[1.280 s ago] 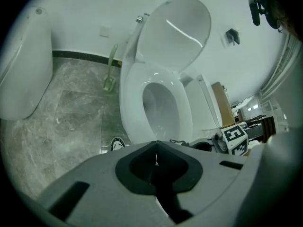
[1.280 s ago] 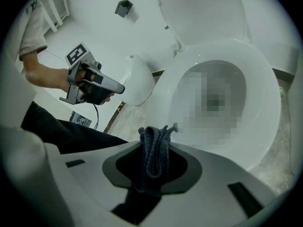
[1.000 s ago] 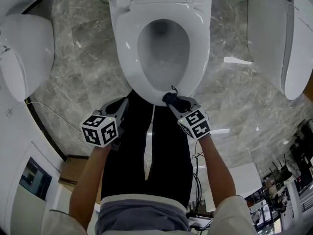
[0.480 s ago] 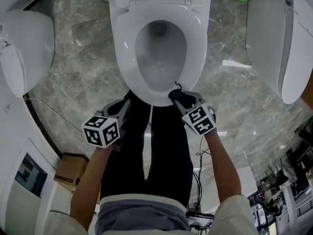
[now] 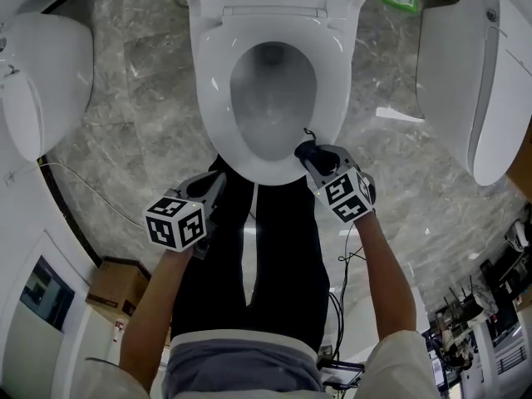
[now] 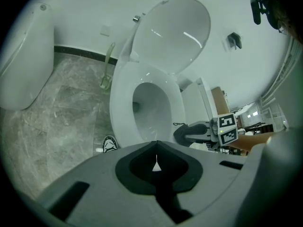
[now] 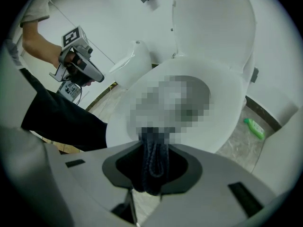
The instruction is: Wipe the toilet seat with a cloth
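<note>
Cloth (image 5: 304,150), dark and bunched, is clamped in my right claw (image 5: 317,158) and lies against the front rim of the toilet seat (image 5: 209,90), on the right side as I look down. My left claw (image 5: 213,186) is closed on nothing, hanging just off the seat's front edge.

Three cameras trained on one toilet seat (image 5: 209,98)

From the head camera the scene is looked down on steeply, the toilet seat lying far and both grippers near. It is viewed low and close from its near left along the left gripper (image 6: 155,148), and closer still from its near right rim along the right gripper (image 7: 151,148). The seat is shared by all three views; each gripper is caught in the other's view.
</note>
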{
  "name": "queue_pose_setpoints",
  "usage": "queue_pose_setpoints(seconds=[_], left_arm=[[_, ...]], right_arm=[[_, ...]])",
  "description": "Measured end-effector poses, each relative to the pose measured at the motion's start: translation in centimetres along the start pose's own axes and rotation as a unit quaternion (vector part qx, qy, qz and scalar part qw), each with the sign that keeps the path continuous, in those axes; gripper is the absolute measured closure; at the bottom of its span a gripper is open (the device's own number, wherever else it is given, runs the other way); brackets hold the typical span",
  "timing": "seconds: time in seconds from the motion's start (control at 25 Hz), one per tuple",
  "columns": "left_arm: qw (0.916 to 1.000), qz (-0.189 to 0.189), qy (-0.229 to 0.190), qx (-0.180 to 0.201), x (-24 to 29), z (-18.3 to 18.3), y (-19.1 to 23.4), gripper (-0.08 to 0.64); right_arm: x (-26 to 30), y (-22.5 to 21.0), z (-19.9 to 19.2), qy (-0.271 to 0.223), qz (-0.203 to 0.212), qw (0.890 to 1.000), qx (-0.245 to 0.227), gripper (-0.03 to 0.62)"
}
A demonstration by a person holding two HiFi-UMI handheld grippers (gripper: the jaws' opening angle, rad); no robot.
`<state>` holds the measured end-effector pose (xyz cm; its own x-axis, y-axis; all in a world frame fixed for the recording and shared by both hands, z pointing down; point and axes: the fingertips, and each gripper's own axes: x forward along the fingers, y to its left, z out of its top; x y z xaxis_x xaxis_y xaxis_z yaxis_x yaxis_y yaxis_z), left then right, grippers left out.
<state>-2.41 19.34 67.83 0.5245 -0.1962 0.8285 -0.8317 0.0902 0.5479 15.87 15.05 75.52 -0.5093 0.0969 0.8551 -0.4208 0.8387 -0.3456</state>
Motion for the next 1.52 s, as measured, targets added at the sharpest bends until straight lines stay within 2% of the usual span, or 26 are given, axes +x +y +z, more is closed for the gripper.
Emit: queue_pose_setpoints(seconds=[0.36, 0.72, 1.24, 1.52], left_arm=[[0.9998, -0.004, -0.005, -0.017, 0.3, 0.9, -0.3, 0.551], [0.9990, -0.004, -0.019, -0.041, 0.1, 1.3, 0.4, 0.551], [0.9958, -0.005, -0.031, -0.086, -0.3, 0.8, 1.3, 0.551], [0.9936, -0.002, -0.040, -0.105, -0.4, 1.4, 1.8, 0.551]], right_arm=[[-0.4, -3.6, 1.5, 0.018, -0.014, 0.999, -0.047, 0.505], [-0.4, -6.9, 3.6, 0.047, -0.008, 0.992, -0.120, 0.505], [0.2, -11.4, 7.6, 0.090, -0.024, 0.969, -0.228, 0.505], [1.0, -14.0, 10.9, 0.106, -0.039, 0.951, -0.288, 0.505]])
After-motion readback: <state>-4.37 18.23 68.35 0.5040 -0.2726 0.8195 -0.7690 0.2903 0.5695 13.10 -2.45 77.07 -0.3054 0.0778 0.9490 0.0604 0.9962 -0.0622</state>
